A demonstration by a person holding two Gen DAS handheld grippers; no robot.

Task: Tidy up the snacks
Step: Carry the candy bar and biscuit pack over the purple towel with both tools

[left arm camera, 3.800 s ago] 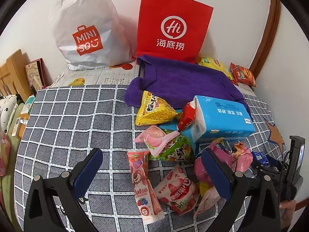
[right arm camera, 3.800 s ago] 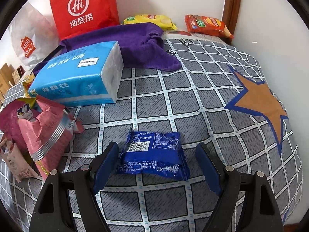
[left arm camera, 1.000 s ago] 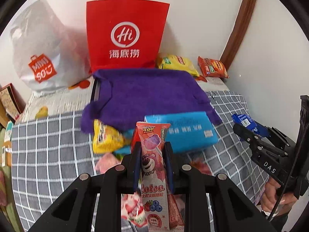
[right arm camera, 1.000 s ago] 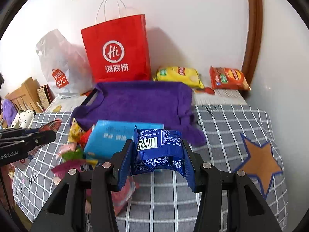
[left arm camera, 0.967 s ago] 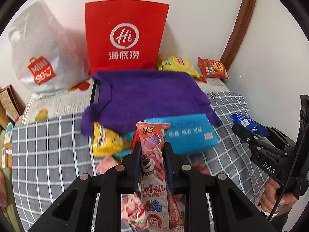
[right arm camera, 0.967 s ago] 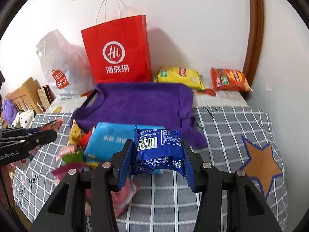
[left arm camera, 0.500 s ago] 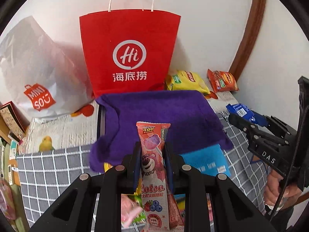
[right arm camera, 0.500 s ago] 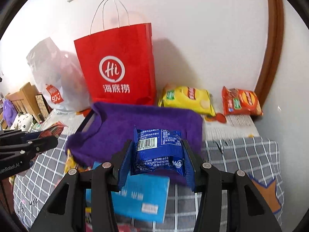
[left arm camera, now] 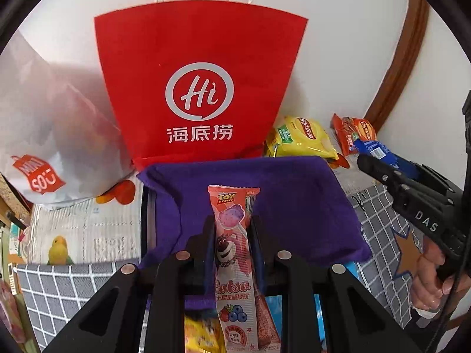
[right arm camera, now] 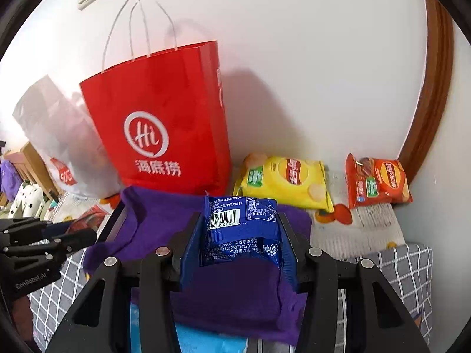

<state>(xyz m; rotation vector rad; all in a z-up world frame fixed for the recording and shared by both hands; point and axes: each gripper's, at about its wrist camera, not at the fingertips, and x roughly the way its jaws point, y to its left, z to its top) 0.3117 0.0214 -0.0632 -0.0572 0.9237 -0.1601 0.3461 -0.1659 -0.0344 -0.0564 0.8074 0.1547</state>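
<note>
Snacks: pink Lotso packet [left arm camera: 232, 253], frame centre, clamped upright in left gripper [left arm camera: 231, 235]; blue packet [right arm camera: 241, 229], frame centre, clamped in right gripper [right arm camera: 240, 235]. Beneath both: purple cloth [left arm camera: 294, 194]. Behind, upper frame: red paper bag [left arm camera: 200, 88].

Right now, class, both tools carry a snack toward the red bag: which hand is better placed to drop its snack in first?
Probably the left: its tool holds the pink snack stick squarely facing the red bag. The right tool, holding the blue packet, sits off to the side.
</note>
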